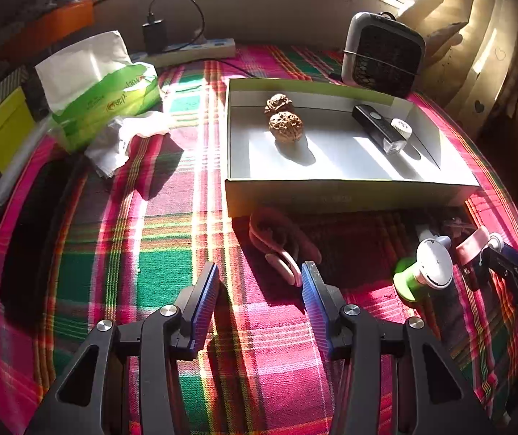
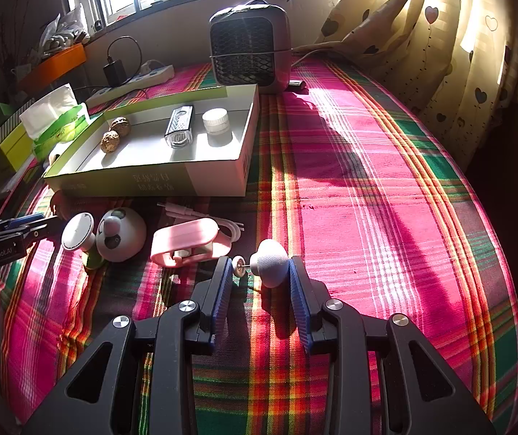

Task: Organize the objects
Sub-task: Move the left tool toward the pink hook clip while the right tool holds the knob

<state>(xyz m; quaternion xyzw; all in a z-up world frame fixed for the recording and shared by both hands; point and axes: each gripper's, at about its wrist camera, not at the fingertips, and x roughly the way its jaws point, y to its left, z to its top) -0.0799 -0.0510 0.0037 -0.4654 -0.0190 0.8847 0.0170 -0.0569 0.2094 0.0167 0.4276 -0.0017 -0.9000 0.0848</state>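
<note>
My right gripper (image 2: pixel 260 272) is shut on a small grey dome-headed piece (image 2: pixel 270 262). The piece's little white disc (image 2: pixel 239 266) rests against the left pad and the dome against the right pad. My left gripper (image 1: pixel 259 275) is open and empty over the plaid cloth, with a pink looped object (image 1: pixel 282 253) just beyond its tips. Past that stands an open white box (image 1: pixel 331 199) holding two walnuts (image 1: pixel 284 127), a black device (image 1: pixel 375 123) and a white jar (image 1: pixel 400 127). A white disc on a green base (image 1: pixel 425 272), a panda-faced ball (image 2: pixel 121 235) and a pink case (image 2: pixel 190 241) lie between the grippers.
A tissue pack (image 1: pixel 103 90) and crumpled tissue (image 1: pixel 121 141) sit at the left. A small heater (image 2: pixel 250 47) and a power strip (image 1: pixel 201 49) stand at the back below the window. Curtains (image 2: pixel 458 54) hang on the right. Plaid cloth (image 2: pixel 367 181) covers the table.
</note>
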